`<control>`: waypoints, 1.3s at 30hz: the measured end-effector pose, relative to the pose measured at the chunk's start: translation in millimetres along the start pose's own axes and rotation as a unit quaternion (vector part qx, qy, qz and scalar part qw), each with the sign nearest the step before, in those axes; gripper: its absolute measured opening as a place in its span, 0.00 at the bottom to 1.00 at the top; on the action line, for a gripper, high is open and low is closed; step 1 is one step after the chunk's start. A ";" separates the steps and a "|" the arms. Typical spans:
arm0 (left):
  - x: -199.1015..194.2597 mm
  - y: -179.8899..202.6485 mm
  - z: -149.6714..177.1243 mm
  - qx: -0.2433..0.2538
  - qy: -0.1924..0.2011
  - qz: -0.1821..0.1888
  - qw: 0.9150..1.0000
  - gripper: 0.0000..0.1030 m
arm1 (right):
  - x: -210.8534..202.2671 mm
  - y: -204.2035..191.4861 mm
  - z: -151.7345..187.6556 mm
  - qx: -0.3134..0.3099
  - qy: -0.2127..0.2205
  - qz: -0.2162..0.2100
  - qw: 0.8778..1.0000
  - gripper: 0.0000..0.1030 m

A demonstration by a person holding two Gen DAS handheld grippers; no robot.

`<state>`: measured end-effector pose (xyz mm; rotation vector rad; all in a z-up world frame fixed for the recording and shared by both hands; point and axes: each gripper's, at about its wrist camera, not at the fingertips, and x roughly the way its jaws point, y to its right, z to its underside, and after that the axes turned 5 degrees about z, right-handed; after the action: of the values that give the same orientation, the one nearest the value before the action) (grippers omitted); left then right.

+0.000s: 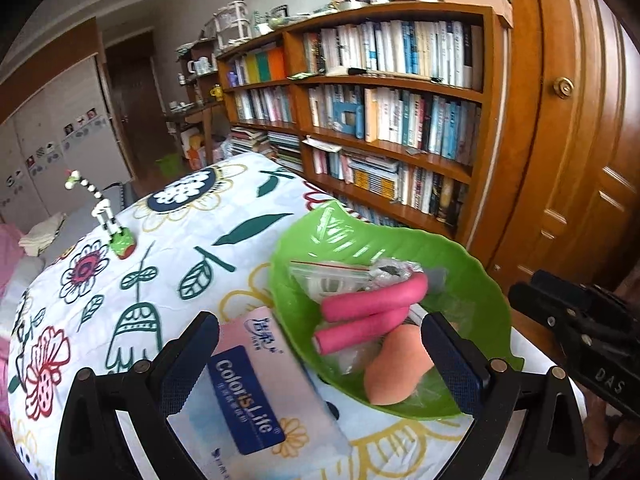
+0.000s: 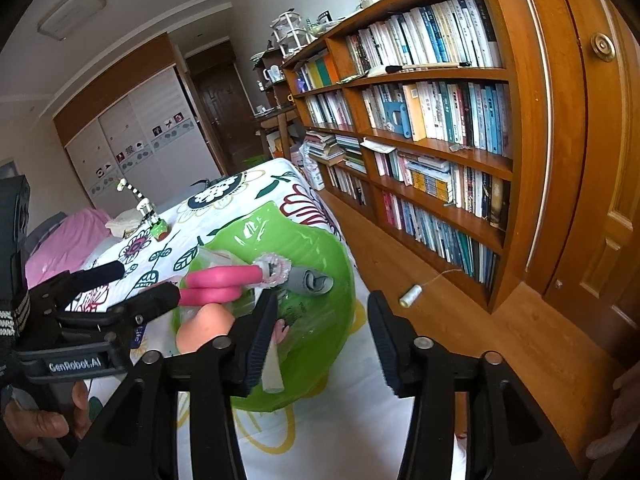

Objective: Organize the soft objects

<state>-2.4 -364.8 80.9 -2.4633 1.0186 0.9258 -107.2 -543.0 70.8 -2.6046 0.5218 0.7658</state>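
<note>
We're holding the left gripper (image 1: 320, 364) wide open over the tissue pack (image 1: 256, 396) w/ nothing gripped. Pink foam roller (image 1: 372, 308) in green bowl (image 1: 472, 276) is lying betw. jaws, long axis pointing up-right. Right gripper (image 2: 320, 340) is gaping too.

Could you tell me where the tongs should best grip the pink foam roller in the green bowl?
Probably across the two parallel legs of the pink foam roller, near their free ends, coming from above. It lies folded flat on top in the green bowl, with the peach sponge beside it.
</note>
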 end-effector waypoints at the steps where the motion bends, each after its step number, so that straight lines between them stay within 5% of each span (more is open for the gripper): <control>1: -1.5 -1.5 0.2 -0.004 0.002 -0.005 1.000 1.00 | -0.8 -1.5 -0.4 -0.004 0.002 0.002 1.000 0.56; 7: -15.2 -8.6 1.9 -0.012 0.024 -0.052 0.998 1.00 | -8.8 -13.7 6.5 -0.026 0.014 0.003 1.000 0.86; 15: -26.3 -14.6 6.6 -0.016 0.032 -0.133 0.990 1.00 | -16.8 -36.4 18.4 -0.068 0.013 0.010 0.998 1.00; 39: -32.7 -7.2 12.4 0.018 0.028 -0.119 0.992 1.00 | -22.4 -56.5 32.6 -0.130 0.012 0.059 0.990 1.00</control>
<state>-20.3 -336.8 94.1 -2.5247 0.7288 0.7590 -113.7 -474.4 72.0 -2.8451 0.6263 0.8939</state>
